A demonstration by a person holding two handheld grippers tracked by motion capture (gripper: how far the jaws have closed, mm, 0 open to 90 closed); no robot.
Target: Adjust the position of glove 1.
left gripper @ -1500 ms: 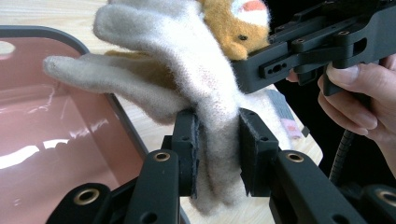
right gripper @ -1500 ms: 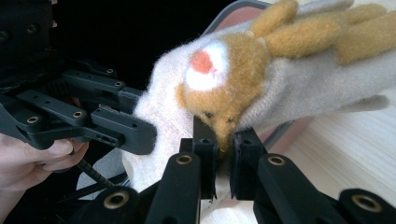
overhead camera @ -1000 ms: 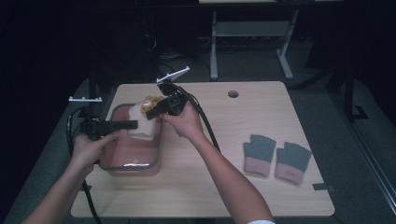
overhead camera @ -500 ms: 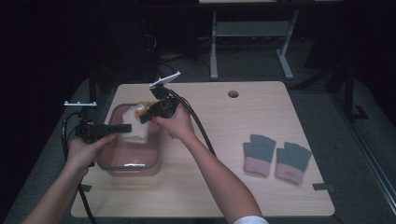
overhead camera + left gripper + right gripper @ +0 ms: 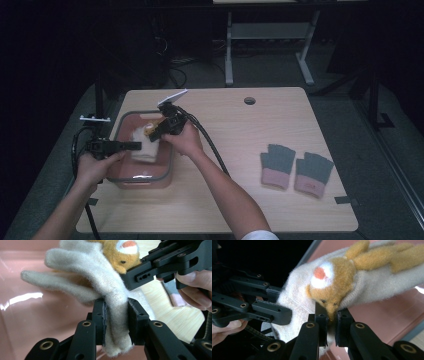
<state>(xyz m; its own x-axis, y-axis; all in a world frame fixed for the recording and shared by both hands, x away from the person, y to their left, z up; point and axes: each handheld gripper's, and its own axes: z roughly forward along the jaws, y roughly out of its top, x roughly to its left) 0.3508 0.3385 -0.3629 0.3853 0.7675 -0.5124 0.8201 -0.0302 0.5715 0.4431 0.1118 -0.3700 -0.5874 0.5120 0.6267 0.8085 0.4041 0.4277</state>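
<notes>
A cream fuzzy glove [image 5: 144, 145] [image 5: 105, 287] with an orange animal face [image 5: 334, 277] hangs over a clear pink-bottomed container [image 5: 159, 176] at the table's left. My left gripper [image 5: 137, 145] [image 5: 117, 321] is shut on the glove's cuff edge. My right gripper [image 5: 153, 134] [image 5: 332, 317] is shut on the glove just below the orange face [image 5: 122, 255]. The two grippers hold the glove from opposite sides, close together, above the container.
A pair of grey gloves with pink cuffs [image 5: 296, 167] lies flat at the table's right. A round cable hole [image 5: 249, 100] sits near the far edge. Black cables [image 5: 210, 147] trail from both grippers. Dark floor and a white table frame [image 5: 265, 35] lie beyond.
Both grippers and the cream glove have shifted left over the container. The left gripper has come in and closed on the glove's edge.
</notes>
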